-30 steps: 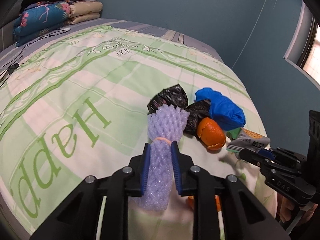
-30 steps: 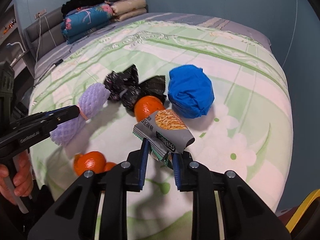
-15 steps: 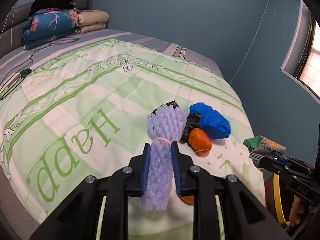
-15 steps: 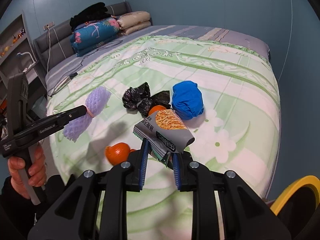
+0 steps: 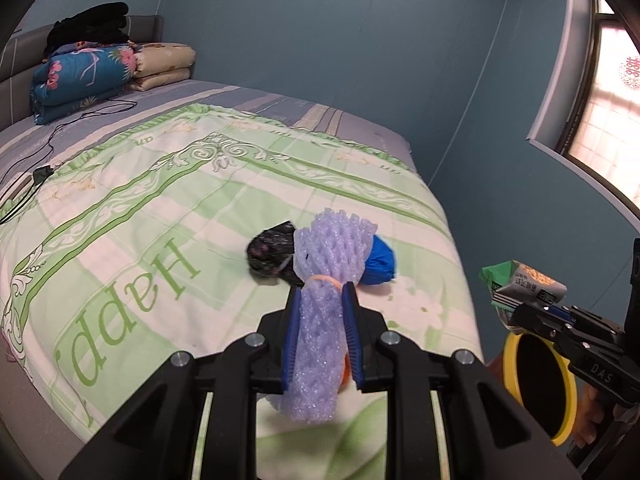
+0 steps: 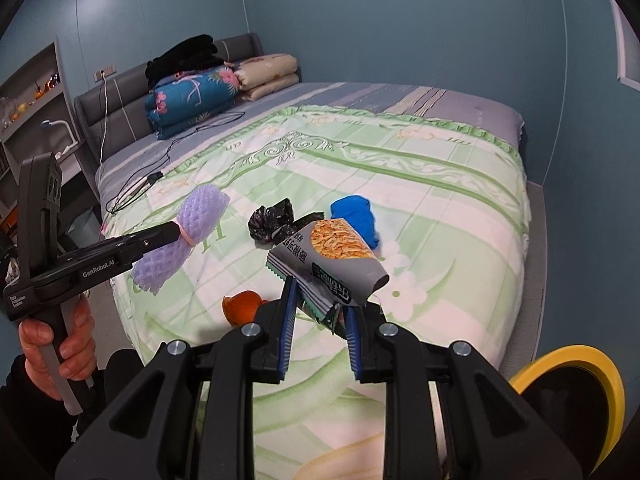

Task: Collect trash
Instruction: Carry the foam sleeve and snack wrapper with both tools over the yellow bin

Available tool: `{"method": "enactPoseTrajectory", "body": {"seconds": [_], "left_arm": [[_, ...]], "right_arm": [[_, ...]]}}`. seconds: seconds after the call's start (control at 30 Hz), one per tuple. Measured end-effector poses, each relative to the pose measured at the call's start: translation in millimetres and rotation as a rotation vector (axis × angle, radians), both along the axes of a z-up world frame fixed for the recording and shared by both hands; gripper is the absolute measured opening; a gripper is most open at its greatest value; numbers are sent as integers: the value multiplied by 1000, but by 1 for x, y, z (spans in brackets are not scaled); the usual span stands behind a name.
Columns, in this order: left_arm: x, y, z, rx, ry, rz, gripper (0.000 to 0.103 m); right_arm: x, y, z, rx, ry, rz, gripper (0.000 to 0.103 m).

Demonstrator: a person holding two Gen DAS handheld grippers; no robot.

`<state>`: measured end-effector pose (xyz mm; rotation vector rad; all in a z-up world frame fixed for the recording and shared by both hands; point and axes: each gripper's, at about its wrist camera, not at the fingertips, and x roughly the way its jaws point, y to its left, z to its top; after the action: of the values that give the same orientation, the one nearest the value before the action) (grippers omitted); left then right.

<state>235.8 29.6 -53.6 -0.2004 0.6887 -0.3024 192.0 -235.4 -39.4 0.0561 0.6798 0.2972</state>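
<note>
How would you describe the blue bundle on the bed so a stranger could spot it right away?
Start at the green-and-white quilt covering the bed, then go to the small cluster of trash near its foot end. There the blue bundle lies on the quilt, just right of the crumpled black plastic bag. It is the only solid bright blue, rounded wad; the orange peel lies nearer the edge.

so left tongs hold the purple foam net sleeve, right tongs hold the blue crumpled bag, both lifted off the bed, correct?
Not quite. The right tongs grip a grey snack packet printed with noodles, as the right wrist view shows; the blue crumpled bag lies on the green-patterned bed quilt. The left tongs do hold the purple foam net sleeve, both lifted.
</note>
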Motion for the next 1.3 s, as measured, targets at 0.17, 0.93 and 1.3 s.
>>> {"method": "enactPoseTrajectory", "body": {"seconds": [0.17, 0.93, 1.3], "left_arm": [[-10, -19, 11, 7, -16, -33, 20], [-46, -108, 33, 47, -47, -203, 20], [-66, -157, 35, 94, -68, -310, 20]], "right_arm": [[-10, -17, 7, 9, -19, -27, 21], [-52, -102, 18, 58, -66, -193, 21], [-73, -135, 16, 76, -70, -276, 21]]}}
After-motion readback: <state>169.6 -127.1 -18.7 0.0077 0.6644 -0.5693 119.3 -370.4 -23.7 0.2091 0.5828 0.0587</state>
